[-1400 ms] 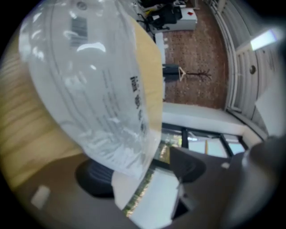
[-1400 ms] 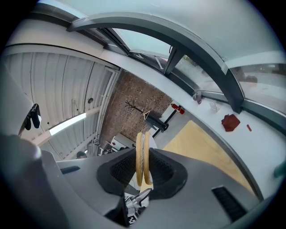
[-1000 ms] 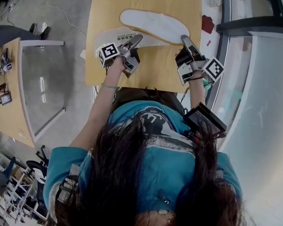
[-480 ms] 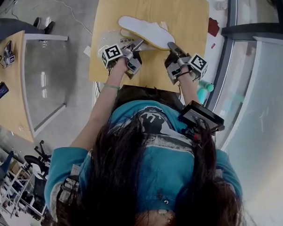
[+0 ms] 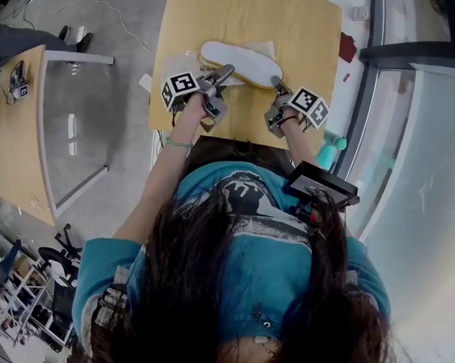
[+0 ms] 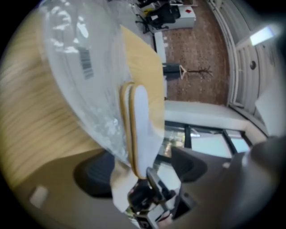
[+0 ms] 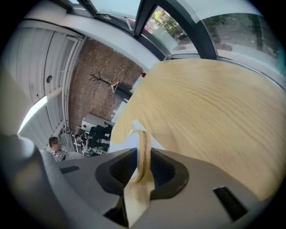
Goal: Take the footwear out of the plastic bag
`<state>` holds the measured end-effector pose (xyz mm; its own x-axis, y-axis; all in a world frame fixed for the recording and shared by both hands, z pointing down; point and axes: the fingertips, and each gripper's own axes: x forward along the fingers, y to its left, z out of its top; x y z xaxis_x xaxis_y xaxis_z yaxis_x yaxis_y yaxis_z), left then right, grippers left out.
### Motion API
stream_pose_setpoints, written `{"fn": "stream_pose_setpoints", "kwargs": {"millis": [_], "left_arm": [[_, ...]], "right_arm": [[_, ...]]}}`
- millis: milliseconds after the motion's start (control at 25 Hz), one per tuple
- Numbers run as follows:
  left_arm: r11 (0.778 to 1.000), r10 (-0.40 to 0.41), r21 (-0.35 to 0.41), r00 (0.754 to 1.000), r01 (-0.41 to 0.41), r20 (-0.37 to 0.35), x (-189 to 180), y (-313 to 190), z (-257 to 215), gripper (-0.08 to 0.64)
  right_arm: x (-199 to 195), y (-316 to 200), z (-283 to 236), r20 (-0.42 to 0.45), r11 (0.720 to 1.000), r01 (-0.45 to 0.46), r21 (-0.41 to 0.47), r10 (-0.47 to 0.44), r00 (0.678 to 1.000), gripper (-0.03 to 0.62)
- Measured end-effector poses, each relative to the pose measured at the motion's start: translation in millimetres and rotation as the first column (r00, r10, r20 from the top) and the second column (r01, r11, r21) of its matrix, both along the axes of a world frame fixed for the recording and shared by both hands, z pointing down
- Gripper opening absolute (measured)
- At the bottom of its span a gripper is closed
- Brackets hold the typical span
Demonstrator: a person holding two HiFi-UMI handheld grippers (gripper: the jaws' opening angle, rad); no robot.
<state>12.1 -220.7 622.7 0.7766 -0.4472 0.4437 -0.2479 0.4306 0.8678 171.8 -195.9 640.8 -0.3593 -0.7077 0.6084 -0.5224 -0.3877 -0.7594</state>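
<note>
Two jobs: right claw (image 5: 278, 84), pinching slipper (image 5: 240, 62) edge, should pull it clear. Left claw (image 5: 223, 70), empty and just spread wider, should pin plastic bag (image 5: 174, 65) to tabletop (image 5: 310, 22).

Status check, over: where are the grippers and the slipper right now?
Left gripper: jaws just opened wide, slipper tip between, ungripped. Right gripper: shut on slipper edge. Slipper looks out of plastic bag, beside it. Nothing in the way.

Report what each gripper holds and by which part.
The right gripper pinches the slipper by the sole's edge at one end. The left gripper holds nothing: its jaws have just been opening, nothing pinched between them.
</note>
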Motion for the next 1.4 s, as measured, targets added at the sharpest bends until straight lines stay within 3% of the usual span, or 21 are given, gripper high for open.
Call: {"fn": "stream_pose_setpoints", "kwargs": {"millis": [320, 480, 560, 720, 840, 1000, 1040, 1120, 1280, 1400], "left_arm": [[0.994, 0.047, 0.1, 0.995, -0.038, -0.086, -3.7, 36.9, -49.1, 0.382], [0.987, 0.06, 0.153, 0.997, -0.051, -0.049, -11.6, 39.3, -46.2, 0.382], [0.985, 0.055, 0.169, 0.997, -0.046, -0.048, -17.9, 37.8, -47.2, 0.382], [0.975, 0.066, 0.215, 0.997, -0.054, -0.046, -28.7, 35.3, -56.0, 0.382], [0.957, 0.093, 0.277, 0.996, -0.089, 0.0, -35.0, 33.3, -60.9, 0.382], [0.924, 0.12, 0.363, 0.993, -0.12, 0.024, -49.9, 38.0, -76.2, 0.382], [0.913, 0.127, 0.388, 0.991, -0.13, 0.033, -52.6, 38.6, -79.5, 0.382], [0.886, 0.144, 0.436, 0.988, -0.154, 0.056, -57.1, 39.9, -85.7, 0.382], [0.832, 0.188, 0.515, 0.978, -0.208, 0.092, -62.5, 46.2, -98.6, 0.38], [0.783, 0.237, 0.565, 0.964, -0.262, 0.119, -62.9, 56.8, -105.4, 0.38]], "right_arm": [[8.9, -1.2, 3.4, -0.05, 1.0, -0.025, 0.018, 0.026, 0.998, 0.086], [9.7, -3.4, 2.8, -0.017, 0.999, -0.018, 0.043, 0.018, 1.0, 0.088], [8.8, 2.6, 5.8, -0.088, 1.0, 0.028, 0.007, -0.027, 0.996, 0.128], [8.6, 12.1, 0.0, -0.348, 0.989, 0.143, -0.049, -0.151, 0.925, 0.225], [10.6, 14.3, -14.2, -0.449, 0.986, 0.159, -0.051, -0.165, 0.878, 0.23], [9.9, 24.5, -41.3, -0.613, 0.976, 0.21, -0.054, -0.198, 0.765, 0.232], [9.6, 26.5, -47.9, -0.634, 0.976, 0.214, -0.043, -0.193, 0.749, 0.23], [5.1, 30.3, -62.0, -0.631, 0.978, 0.21, 0.003, -0.161, 0.759, 0.23], [-18.6, 40.8, -93.0, -0.545, 0.972, 0.198, 0.13, -0.097, 0.833, 0.23], [-41.9, 53.5, -110.8, -0.483, 0.959, 0.206, 0.195, -0.089, 0.871, 0.229]]}}
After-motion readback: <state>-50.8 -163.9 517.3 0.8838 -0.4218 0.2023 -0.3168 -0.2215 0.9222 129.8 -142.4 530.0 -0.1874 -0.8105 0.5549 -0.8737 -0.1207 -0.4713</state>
